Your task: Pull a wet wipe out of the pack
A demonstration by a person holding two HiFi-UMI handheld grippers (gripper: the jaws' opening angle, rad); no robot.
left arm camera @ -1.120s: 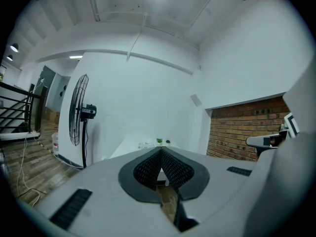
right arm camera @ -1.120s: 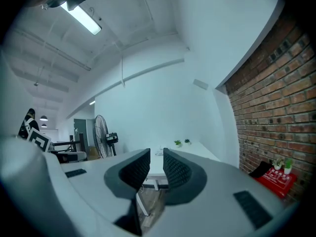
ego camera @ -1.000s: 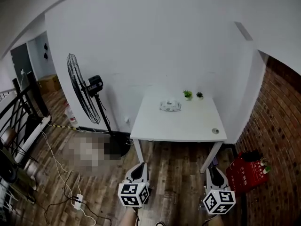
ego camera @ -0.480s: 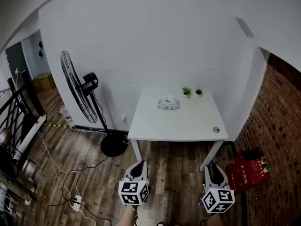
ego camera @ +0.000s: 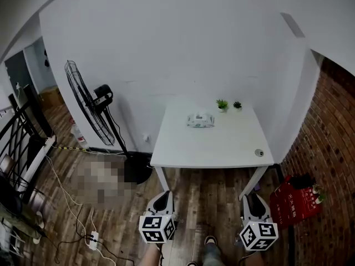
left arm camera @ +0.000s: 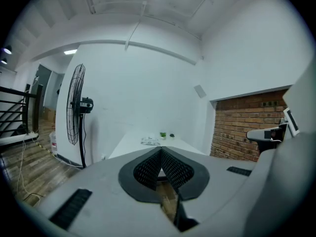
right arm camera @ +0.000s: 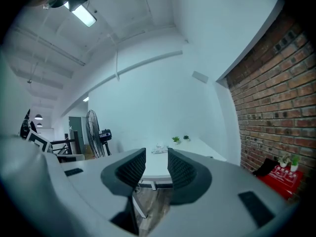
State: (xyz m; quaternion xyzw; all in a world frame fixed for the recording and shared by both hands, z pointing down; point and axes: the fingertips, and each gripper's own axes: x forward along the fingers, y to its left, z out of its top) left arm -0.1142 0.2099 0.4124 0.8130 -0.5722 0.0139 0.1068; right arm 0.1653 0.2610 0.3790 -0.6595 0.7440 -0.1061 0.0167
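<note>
A pale wet wipe pack (ego camera: 200, 121) lies on the far middle of a white table (ego camera: 211, 148), also small in the left gripper view as the pack (left arm camera: 149, 141) and in the right gripper view as the pack (right arm camera: 159, 149). My left gripper (ego camera: 163, 199) hangs low over the wooden floor, well short of the table; its jaws meet at the tips, shut on nothing (left arm camera: 160, 151). My right gripper (ego camera: 253, 202) is level with it near the table's right leg, its jaws apart with a clear gap (right arm camera: 156, 162). Both are empty.
Two small potted plants (ego camera: 228, 105) stand at the table's back edge, and a round grommet (ego camera: 259, 153) sits near its front right corner. A black standing fan (ego camera: 91, 112) is left of the table. Red bag (ego camera: 298, 197) and brick wall lie right. Cables and a power strip (ego camera: 92, 238) cross the floor at left.
The view has shifted slightly, with the fan drifting left and the table a little closer. A shoe now shows at the bottom edge. Both grippers keep their places.
</note>
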